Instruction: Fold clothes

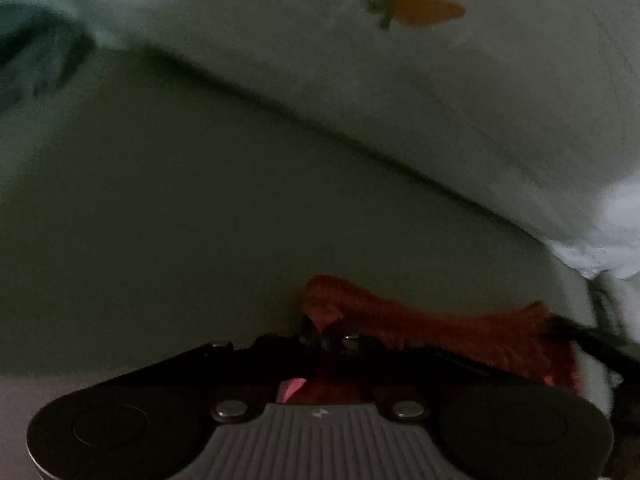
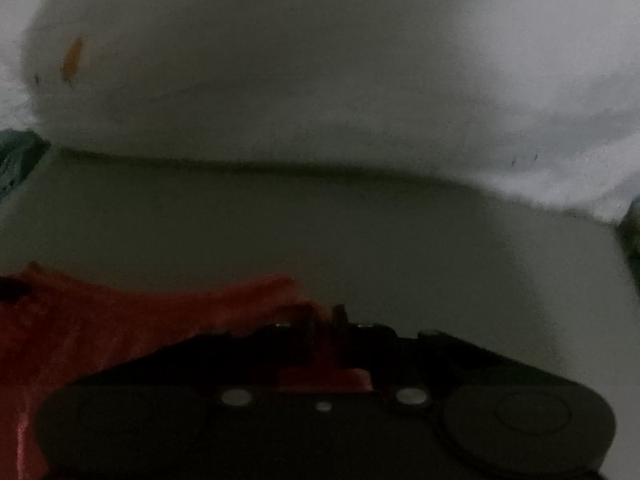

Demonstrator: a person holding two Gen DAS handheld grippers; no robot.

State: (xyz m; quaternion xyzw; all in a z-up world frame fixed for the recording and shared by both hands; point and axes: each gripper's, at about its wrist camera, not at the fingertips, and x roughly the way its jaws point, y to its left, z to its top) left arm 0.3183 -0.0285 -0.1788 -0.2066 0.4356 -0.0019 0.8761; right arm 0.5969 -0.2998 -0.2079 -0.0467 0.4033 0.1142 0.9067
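Observation:
A red knitted garment (image 1: 460,332) hangs from my left gripper (image 1: 326,334), which is shut on one of its edges, with the cloth trailing to the right. In the right wrist view the same red garment (image 2: 100,328) spreads to the left of my right gripper (image 2: 324,316), which is shut on another edge. Both grippers hold the cloth just above a pale flat surface (image 1: 200,240). The views are dark and blurred.
A white cloth with an orange carrot print (image 1: 424,10) lies bunched along the far side, and it shows in the right wrist view (image 2: 280,80) too. A dark green fabric (image 1: 36,60) sits at the far left.

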